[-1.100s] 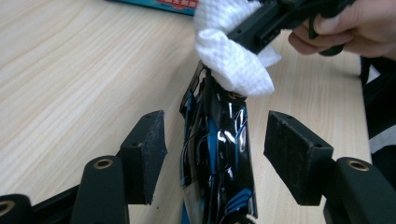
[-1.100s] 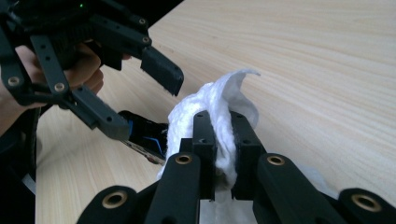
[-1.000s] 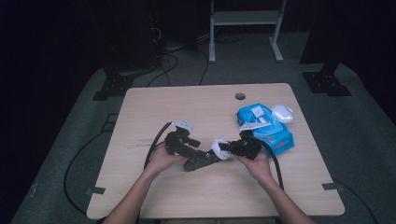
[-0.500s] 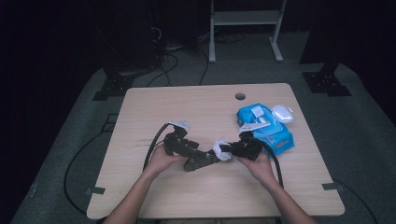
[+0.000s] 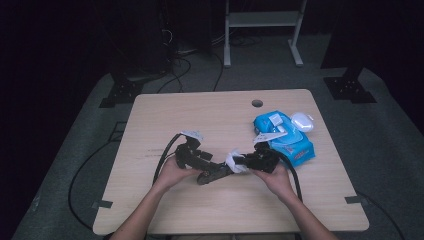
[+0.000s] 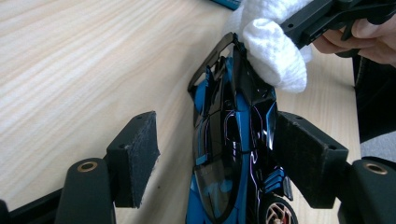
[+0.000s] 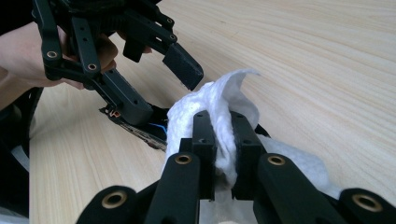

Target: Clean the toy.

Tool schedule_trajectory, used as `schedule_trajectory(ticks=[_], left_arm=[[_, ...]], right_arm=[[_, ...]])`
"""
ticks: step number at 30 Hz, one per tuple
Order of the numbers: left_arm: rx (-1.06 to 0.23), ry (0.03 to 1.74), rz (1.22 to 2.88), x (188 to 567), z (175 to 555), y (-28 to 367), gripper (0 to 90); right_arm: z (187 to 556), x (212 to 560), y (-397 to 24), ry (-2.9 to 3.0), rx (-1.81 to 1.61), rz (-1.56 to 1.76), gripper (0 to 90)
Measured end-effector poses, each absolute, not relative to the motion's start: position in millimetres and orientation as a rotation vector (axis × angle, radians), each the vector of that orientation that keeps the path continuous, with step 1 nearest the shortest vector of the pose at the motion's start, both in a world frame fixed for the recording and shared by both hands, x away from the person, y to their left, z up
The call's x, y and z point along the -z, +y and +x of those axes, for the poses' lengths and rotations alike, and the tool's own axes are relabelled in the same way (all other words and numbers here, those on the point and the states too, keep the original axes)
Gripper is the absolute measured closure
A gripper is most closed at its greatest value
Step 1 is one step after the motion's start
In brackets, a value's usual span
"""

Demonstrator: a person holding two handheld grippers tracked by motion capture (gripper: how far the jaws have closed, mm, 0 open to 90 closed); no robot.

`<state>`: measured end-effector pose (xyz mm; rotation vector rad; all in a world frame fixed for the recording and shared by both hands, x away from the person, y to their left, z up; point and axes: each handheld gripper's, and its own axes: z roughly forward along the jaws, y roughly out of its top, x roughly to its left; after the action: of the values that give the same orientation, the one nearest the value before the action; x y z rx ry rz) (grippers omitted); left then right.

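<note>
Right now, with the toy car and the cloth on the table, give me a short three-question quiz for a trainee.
1. True or false: the right hand-held gripper is shut on the white cloth.
2. What lies between the left hand-held gripper's jaws?
A. a black and blue toy car
B. a spoon
C. a mug
3. What stands on the table beyond the right hand-held gripper?

Key:
1. True.
2. A. One pad is clear of the car; the jaws have just been opening.
3. A blue wet-wipes pack.
</note>
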<state>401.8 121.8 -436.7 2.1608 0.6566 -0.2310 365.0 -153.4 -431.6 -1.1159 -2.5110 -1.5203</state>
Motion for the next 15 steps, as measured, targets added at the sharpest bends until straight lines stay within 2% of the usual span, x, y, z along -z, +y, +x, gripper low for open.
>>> schedule_trajectory(ticks=[5,15], left_arm=[[0.175,0.628,2.193,432.6,393.6,117.5,32.0],[0.225,0.625,2.210,438.5,383.1,107.4,28.5]], right_arm=[[360.1,429.3,-153.1,-2.556,1.501,-1.096,82.1],[343.9,429.4,-157.9,-2.604,1.489,-1.060,82.1]])
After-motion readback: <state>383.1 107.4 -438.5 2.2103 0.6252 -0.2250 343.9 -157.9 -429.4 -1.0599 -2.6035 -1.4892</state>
